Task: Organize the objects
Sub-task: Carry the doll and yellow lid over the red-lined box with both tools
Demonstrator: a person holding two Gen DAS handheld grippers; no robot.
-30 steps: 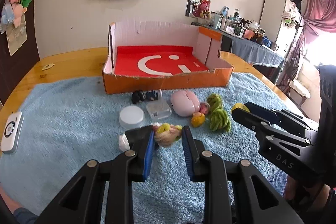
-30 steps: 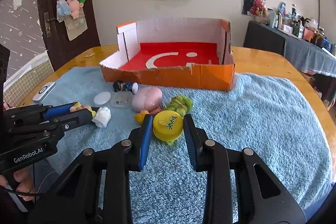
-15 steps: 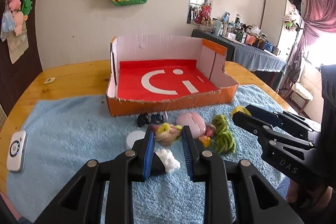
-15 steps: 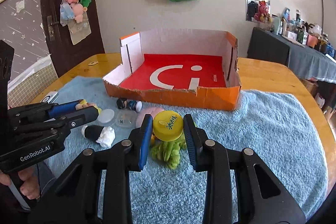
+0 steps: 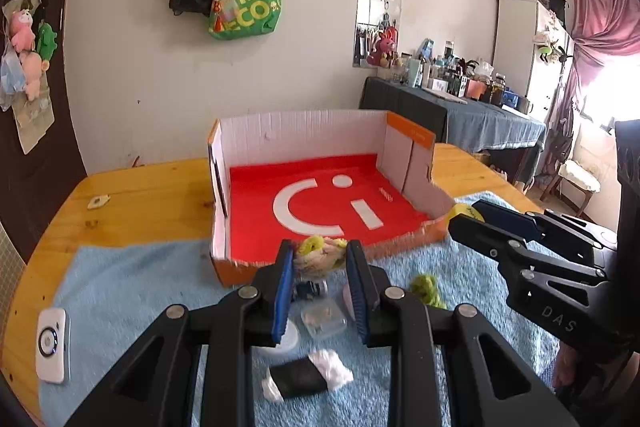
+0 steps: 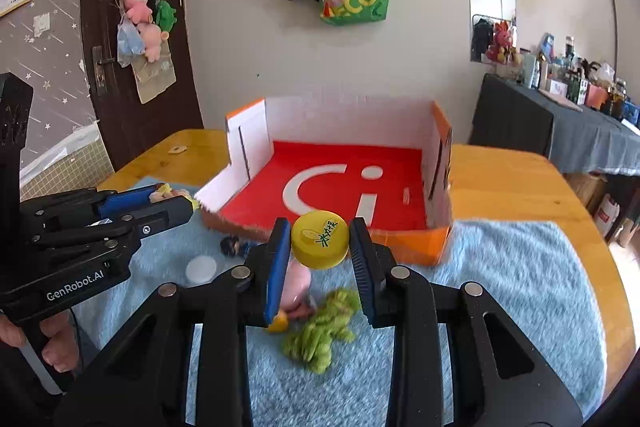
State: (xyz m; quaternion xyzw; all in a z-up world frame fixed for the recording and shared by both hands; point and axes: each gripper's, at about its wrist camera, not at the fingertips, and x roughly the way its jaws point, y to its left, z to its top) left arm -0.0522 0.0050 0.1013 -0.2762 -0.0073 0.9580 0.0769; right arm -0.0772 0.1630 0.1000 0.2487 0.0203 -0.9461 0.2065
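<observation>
My left gripper is shut on a small yellow and cream plush toy and holds it above the towel, just before the front wall of the orange cardboard box. My right gripper is shut on a round yellow lid with green print, raised in front of the box. The box floor is red with a white logo. On the blue towel lie a green plush, a pink toy, a white disc, a clear square case and a black and white roll.
A small dark figure lies near the box front. A white remote sits at the towel's left edge. The wooden table extends behind the box. A cluttered side table stands at the right, bags hang on the wall.
Both grippers have risen and moved forward toward the box with their objects held. The items on the towel now sit lower in both views.
</observation>
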